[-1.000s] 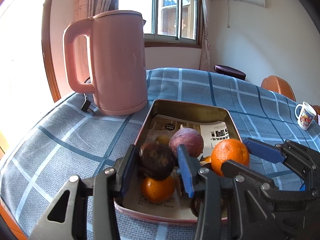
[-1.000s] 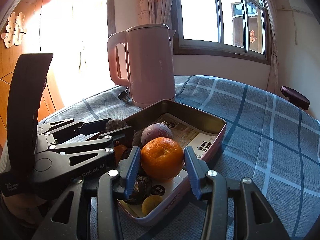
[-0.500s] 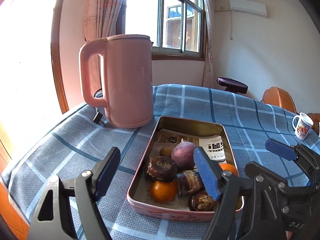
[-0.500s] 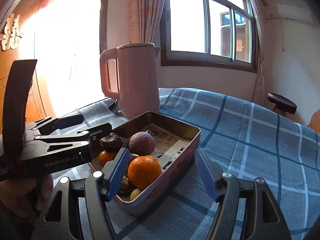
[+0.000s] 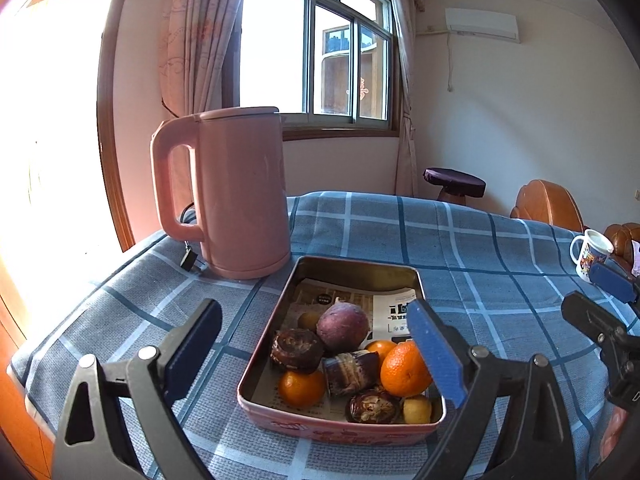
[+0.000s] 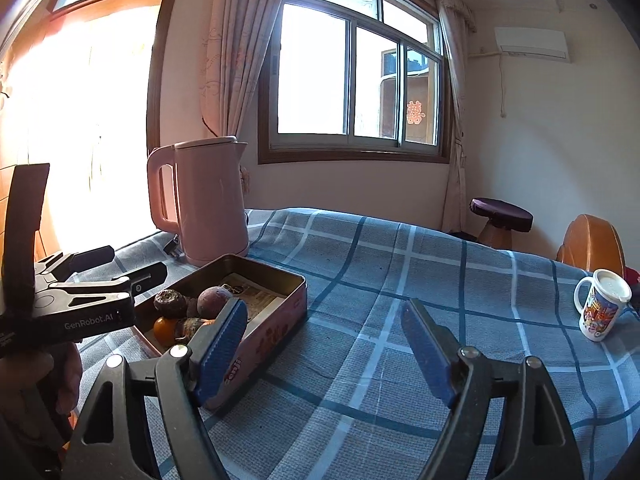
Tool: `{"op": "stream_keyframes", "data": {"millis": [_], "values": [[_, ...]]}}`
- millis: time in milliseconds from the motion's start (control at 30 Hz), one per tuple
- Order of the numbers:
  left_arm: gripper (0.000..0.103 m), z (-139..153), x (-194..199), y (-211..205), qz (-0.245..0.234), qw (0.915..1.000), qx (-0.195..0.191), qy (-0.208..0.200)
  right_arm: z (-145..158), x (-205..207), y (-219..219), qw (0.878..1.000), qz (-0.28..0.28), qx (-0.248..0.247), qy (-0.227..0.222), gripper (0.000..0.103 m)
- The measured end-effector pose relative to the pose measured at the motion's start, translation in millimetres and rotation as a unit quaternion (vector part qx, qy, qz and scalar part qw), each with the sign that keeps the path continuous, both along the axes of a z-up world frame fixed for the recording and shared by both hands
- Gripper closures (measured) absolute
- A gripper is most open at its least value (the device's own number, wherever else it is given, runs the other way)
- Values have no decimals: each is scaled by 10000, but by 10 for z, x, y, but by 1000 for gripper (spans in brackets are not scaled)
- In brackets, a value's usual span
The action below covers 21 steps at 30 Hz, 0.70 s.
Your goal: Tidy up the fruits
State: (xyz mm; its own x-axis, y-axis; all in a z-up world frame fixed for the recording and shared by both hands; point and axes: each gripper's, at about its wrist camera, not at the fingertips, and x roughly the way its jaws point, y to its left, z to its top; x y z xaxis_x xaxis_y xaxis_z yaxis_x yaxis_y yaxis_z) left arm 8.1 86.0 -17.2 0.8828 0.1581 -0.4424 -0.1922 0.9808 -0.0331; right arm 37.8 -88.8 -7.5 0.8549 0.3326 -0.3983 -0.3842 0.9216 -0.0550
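1. Left wrist view: table (image 5: pixel 460 248) under a blue plaid cloth fills the lower frame.
2. Pink kettle (image 5: pixel 236 196) stands upright at the table's far left, just beside the tin's far corner.
3. Rectangular tin (image 5: pixel 340 426), paper-lined, sits in front of the kettle. Fruits all lie inside it, crowded at the near end.
4. Left hand-held gripper (image 5: pixel 314 354): jaws have just been opening and stand wide, nothing between the pads; the tin lies beyond them.
5. Right hand-held gripper (image 6: pixel 324 346): jaws have just been opening too, wide and holding nothing, over bare cloth to the right of the tin.
6. Purple round fruit (image 5: pixel 343 327) mid-tin; large orange (image 5: pixel 402 372) at near right, dark brown fruit (image 5: pixel 297 350) at left, small orange (image 5: pixel 301 388) in front of it.
7. White printed mug (image 6: pixel 602 306) stands far right, well apart.
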Motion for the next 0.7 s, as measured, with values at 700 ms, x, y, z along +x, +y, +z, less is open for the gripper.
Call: {"op": "stream_keyframes", "data": {"millis": [700], "values": [[2,132,-97,-102,-49,9998,62,-181,78,-146,0,9999,83,57,-136,21]]}}
